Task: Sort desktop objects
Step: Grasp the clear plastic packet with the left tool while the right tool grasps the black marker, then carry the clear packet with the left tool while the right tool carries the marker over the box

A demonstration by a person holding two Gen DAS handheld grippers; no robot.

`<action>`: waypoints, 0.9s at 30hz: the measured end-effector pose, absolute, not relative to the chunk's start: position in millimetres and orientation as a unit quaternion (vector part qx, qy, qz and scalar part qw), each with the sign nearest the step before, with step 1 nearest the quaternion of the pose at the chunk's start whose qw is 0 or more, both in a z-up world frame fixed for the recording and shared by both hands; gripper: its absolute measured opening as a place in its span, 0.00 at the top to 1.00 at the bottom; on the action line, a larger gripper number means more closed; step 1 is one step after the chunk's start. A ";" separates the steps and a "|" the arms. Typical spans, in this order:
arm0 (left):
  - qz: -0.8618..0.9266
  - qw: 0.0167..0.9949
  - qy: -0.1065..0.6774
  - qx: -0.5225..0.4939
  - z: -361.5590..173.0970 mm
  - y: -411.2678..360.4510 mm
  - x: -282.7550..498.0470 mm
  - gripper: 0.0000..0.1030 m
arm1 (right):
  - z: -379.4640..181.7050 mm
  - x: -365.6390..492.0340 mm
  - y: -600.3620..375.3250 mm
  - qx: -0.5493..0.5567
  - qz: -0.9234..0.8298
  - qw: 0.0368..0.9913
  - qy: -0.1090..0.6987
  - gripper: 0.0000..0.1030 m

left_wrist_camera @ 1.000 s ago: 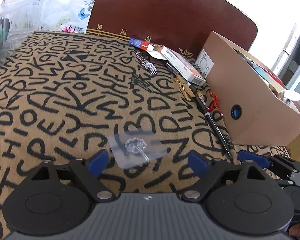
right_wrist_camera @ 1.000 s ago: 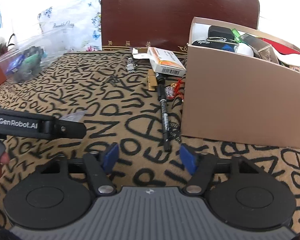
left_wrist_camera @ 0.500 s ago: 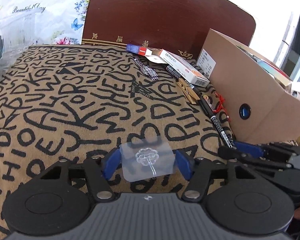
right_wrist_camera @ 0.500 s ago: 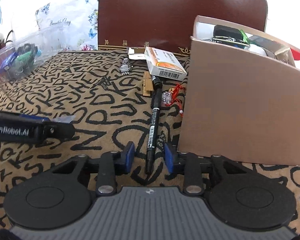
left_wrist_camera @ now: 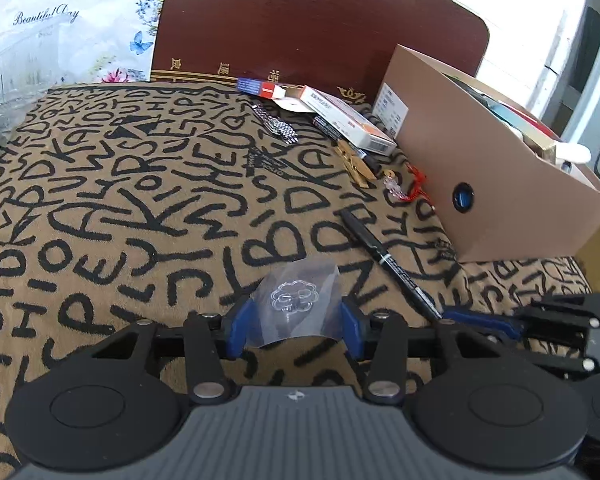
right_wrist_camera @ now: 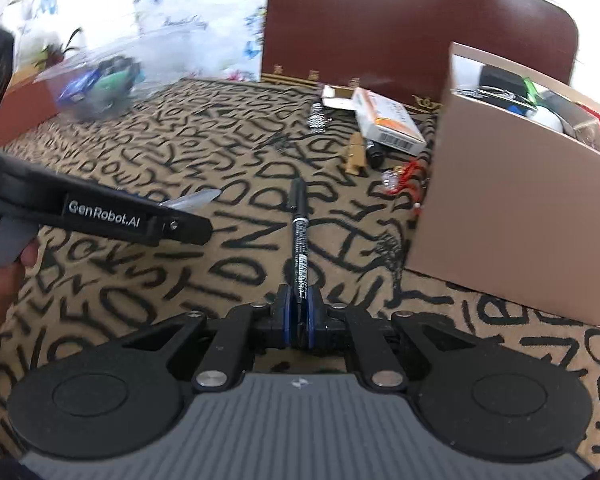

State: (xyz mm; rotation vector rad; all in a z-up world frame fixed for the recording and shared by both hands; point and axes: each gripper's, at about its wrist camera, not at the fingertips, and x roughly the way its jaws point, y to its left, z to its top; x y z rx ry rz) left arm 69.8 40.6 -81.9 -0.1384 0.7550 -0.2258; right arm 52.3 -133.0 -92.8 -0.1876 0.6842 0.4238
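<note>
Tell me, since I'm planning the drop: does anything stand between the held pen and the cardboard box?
Nothing visible does. The right gripper is shut on the black pen; the cardboard box stands right of it across bare cloth. The red-corded charm lies farther back, beside the box.

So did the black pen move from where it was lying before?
Yes. The black pen now sits clamped in the right gripper, its far tip farther from the wooden clothespin and nearer the camera.

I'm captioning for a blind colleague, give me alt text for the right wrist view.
The right gripper is shut on a black pen over a letter-patterned cloth. A cardboard box stands right; the left gripper holds a clear packet.
</note>
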 end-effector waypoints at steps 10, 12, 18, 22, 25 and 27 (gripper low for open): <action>-0.108 0.922 0.366 -0.061 -83.5 36.8 76.2 0.46 | -97.7 80.4 -122.2 -0.065 0.208 0.913 0.345 0.91; -0.104 0.924 0.366 -0.048 -83.7 34.3 75.6 0.52 | -99.6 82.1 -122.2 -0.059 0.209 0.915 0.341 0.91; -0.103 0.920 0.371 -0.070 -76.6 38.8 69.2 0.62 | -91.1 68.2 -129.0 -0.036 0.216 0.916 0.336 0.94; -0.106 0.925 0.358 -0.070 -65.4 35.4 60.7 0.62 | -77.1 55.4 -136.5 -0.026 0.216 0.927 0.304 0.94; -0.117 0.929 0.343 -0.074 -51.3 31.0 55.2 0.62 | -64.1 47.7 -143.1 -0.018 0.219 0.933 0.285 0.94; -0.127 0.932 0.333 -0.072 -41.1 26.1 52.3 0.61 | -54.6 41.6 -147.7 -0.013 0.222 0.937 0.271 0.94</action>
